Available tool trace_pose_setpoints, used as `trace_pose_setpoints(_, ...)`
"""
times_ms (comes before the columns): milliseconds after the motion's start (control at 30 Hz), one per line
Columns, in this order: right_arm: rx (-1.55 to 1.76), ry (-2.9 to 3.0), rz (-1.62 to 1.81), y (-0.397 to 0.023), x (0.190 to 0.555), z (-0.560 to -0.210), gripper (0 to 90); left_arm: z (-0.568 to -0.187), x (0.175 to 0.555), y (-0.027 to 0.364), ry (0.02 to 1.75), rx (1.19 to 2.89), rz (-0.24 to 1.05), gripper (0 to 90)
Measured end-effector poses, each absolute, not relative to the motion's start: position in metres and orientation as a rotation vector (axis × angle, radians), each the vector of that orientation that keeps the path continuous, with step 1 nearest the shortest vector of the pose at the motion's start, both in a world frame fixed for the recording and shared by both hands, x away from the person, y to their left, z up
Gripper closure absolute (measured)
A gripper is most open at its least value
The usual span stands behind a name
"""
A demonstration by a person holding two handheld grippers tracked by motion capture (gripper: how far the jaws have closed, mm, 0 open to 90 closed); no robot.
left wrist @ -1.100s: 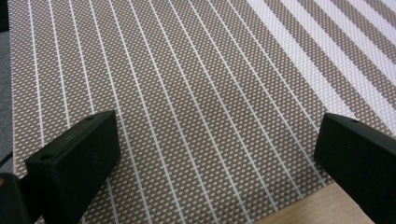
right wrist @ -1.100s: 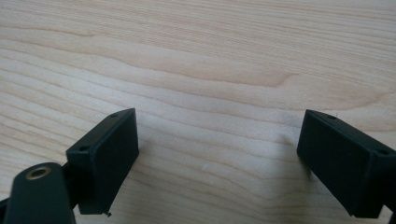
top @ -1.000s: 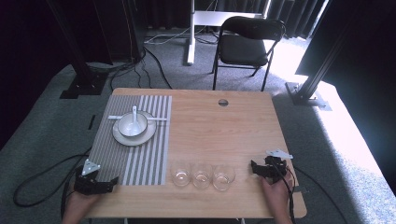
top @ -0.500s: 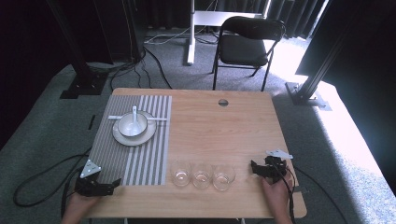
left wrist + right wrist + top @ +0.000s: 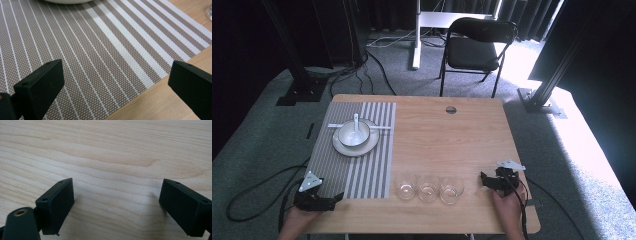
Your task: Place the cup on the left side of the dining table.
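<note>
High view: the left gripper (image 5: 333, 198) rests at the lower left, at the near edge of the brown-and-white striped woven placemat (image 5: 362, 165); the right gripper (image 5: 484, 180) lies at the lower right on the pale wooden table (image 5: 452, 135), just beside the right-hand one of three clear glass tumblers (image 5: 427, 189) lined up in the lower middle; a white ceramic bowl with a white spoon (image 5: 354, 133) sits on a white plate (image 5: 369, 145) at the upper left of the mat.

Left gripper view: jaws spread wide, holding nothing; striped mat beneath, bare wood at the lower right; a glass base (image 5: 209, 12) peeks in at the upper right edge.

Right gripper view: jaws spread wide and empty over plain wood grain.

Step in hand: likely a reach for a tumbler; the right gripper is nearest.

Doing it well: approach level; straddle one glass only; close gently, since smooth glass may slip.

In the way: the tumblers stand close together, so a wide jaw could knock a neighbour; a black chair (image 5: 479, 42) stands well beyond the table.
</note>
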State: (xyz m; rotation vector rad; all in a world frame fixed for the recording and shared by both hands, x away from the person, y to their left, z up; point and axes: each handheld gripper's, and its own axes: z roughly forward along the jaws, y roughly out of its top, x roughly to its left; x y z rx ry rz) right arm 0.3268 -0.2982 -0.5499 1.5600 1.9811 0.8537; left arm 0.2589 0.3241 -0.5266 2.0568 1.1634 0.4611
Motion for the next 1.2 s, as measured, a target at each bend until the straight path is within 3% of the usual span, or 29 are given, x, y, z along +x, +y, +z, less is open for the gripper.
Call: trace_pose_setpoints(1200, 1.56, 1.981, 0.854, -0.298, 0.327, -0.55, 12.1, -0.504, 0.256, 0.282, 0.981, 2.092, 0.407, 1.4)
